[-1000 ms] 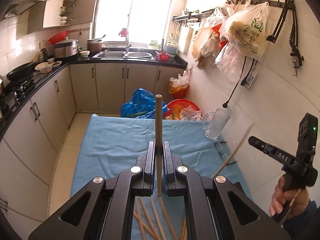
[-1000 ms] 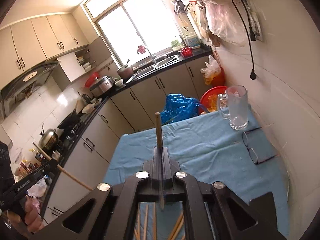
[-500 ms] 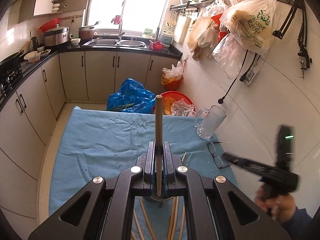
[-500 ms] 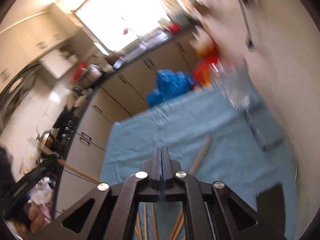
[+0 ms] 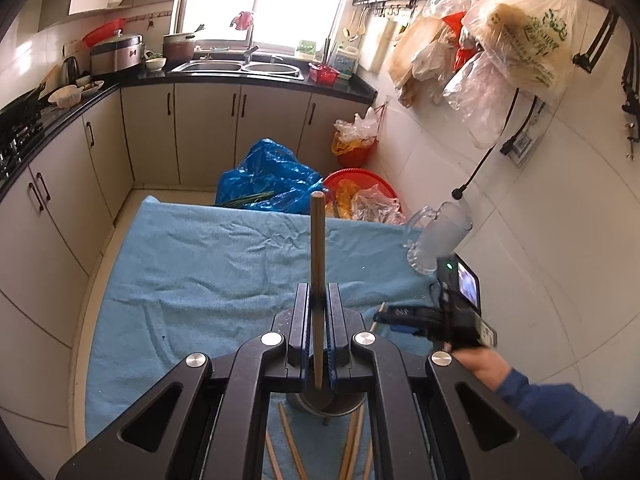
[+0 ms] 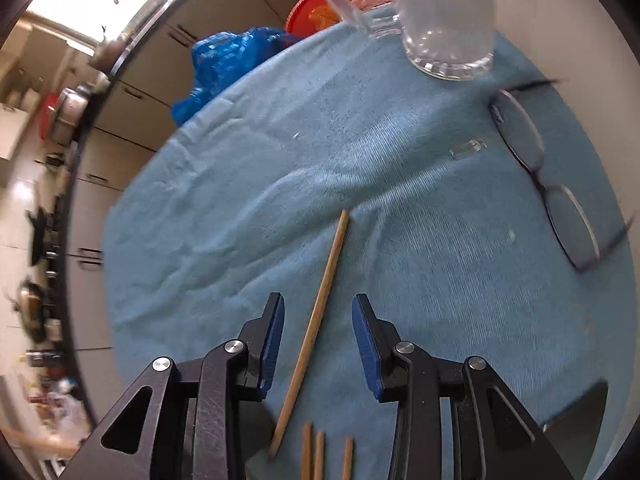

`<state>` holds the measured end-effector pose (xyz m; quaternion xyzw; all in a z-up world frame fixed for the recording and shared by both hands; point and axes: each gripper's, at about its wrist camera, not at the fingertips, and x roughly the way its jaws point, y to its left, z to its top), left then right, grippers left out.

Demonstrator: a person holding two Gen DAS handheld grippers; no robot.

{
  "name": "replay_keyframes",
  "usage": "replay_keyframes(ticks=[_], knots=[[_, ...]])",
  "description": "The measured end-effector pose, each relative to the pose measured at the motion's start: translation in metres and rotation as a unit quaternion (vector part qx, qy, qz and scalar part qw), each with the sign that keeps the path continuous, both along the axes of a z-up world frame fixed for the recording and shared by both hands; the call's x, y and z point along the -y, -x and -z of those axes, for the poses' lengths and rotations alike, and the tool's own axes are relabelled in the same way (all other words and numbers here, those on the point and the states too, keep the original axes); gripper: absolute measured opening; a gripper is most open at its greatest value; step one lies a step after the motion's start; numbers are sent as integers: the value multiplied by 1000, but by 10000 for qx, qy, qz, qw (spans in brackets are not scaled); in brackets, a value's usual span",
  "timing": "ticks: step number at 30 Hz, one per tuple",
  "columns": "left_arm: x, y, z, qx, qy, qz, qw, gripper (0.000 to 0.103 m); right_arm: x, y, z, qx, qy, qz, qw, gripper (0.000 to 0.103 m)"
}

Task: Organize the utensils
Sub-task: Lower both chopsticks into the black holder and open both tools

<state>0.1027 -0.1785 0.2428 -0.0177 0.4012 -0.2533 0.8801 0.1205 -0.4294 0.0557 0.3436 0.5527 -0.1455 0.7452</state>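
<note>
In the left wrist view the left gripper (image 5: 318, 334) fills the lower middle of the frame, its fingers clamped on a single chopstick (image 5: 318, 280). The stick is a plain, slim, light-brown wooden rod with a blunt rounded end, standing straight up out of the jaws toward the centre of the picture. Below the jaws sits a round dark metal holder (image 5: 326, 404), mostly hidden, and more loose chopsticks (image 5: 290, 440) lie on the blue cloth (image 5: 192, 272) at the bottom edge.

At the right of that frame a hand (image 5: 482, 362) in a blue sleeve (image 5: 560, 416) carries the right gripper (image 5: 394, 315), which points left and down toward the cloth.

In the right wrist view the right gripper (image 6: 318, 340) sits at the lower centre. Its jaws have just been opening, and its blue-lined fingers stand apart. Another chopstick (image 6: 316, 328) of the same pale wood lies flat on the cloth between them, untouched by either pad, slanting from the bottom centre up toward the middle. Three more stick ends (image 6: 320, 456) show at the bottom edge.

A clear glass mug (image 6: 444, 16) stands at the top right, and a pair of glasses (image 6: 544, 184) lies along the right side.

In the left wrist view, a plastic bag (image 5: 524, 36) hanging at the upper right carries green print too small to read.
</note>
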Motion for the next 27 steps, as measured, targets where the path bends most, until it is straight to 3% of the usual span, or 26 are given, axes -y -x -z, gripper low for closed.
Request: replay_keyframes(ticks=[1,3,9,12,15,19,25,27], knots=[[0,0,2,8,-15,-18,10000,6,-1,-9,6,-96,97,-42,9999,35],[0,-2,6,-34,-6,-18,10000,6,-5,-21,12,-268,257,-186,9991,21],[-1,-9,18,-151,56,-32,9999,6,-26,-35,21,-671,977,-625,9910,8],[1,-10,23,-167,25,-35,9999,6,-23,-31,20,-516,894,-635,9926,6],[2,-11,28,-173,-7,-17,9998,6,-15,-16,4,-167,835,-539,9949,6],[1,-13,35,-227,-6,-19,9997,6,-19,13,-44,694,801,-580,9927,6],[0,-19,47,-297,-43,-70,9995,7,-48,66,-144,2212,1143,-769,9655,6],[0,-20,50,-323,-65,-76,9994,7,-59,80,-169,2460,1323,-805,9568,6]])
